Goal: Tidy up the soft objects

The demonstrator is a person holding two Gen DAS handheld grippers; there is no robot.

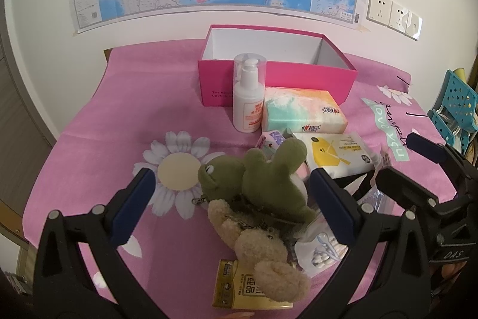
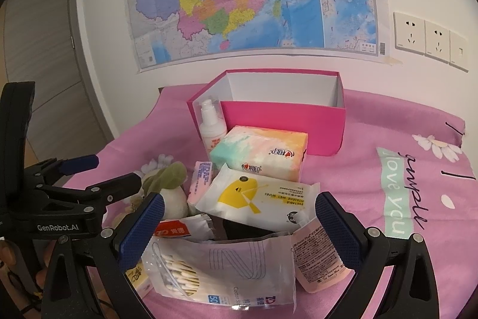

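A green plush frog point(image 1: 263, 178) lies on the pink cloth with a beige teddy bear point(image 1: 263, 253) just in front of it. My left gripper point(image 1: 233, 193) is open, its fingers on either side of the frog and not touching it. The frog shows partly in the right wrist view point(image 2: 167, 178). My right gripper point(image 2: 239, 220) is open over a bag of cotton swabs point(image 2: 221, 268) and a wet wipes pack point(image 2: 263, 199). An open pink box point(image 1: 298, 73) point(image 2: 283, 121) stands at the back and looks empty.
A white pump bottle point(image 1: 248, 97), a tissue pack point(image 1: 301, 112), small pink packets point(image 2: 203, 178), a pink pouch point(image 2: 316, 253) and a yellow packet point(image 1: 239, 286) crowd the cloth. A wall with a map is behind. A blue basket point(image 1: 454, 106) is at right.
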